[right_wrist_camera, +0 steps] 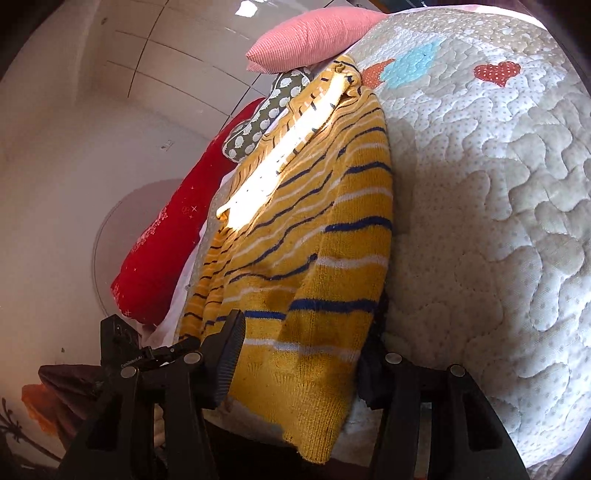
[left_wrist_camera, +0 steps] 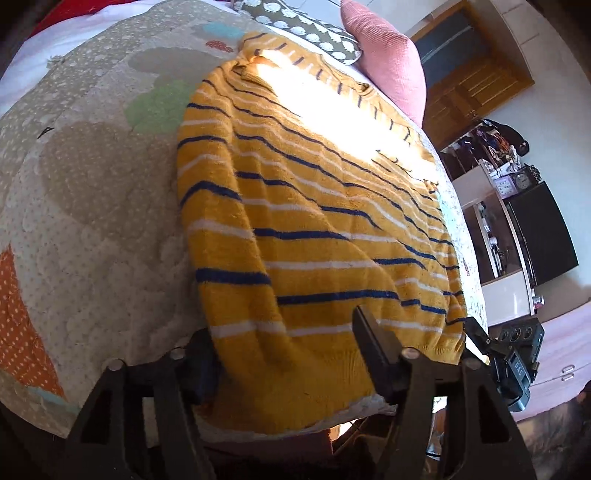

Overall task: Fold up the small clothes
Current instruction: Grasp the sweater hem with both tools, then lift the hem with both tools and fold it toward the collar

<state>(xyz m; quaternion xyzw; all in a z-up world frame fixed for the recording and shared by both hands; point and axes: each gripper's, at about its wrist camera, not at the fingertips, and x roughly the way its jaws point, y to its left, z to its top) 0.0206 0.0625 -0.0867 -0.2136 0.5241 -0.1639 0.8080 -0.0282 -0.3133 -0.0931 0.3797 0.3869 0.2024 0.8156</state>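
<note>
Our left gripper (left_wrist_camera: pixel 291 363) and right gripper (right_wrist_camera: pixel 301 363), jaws apart, straddle the sweater (left_wrist_camera: pixel 314 229) hem at frame bottom; we should pinch evenly.

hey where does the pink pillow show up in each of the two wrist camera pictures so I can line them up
Left wrist view: the pink pillow is at the top, right of centre, beyond the far end of the yellow striped sweater.
Right wrist view: the pink pillow is at the top centre, above the sweater.
Shared landmark: the green cushion with white dots, beside the pillow in both.
</note>
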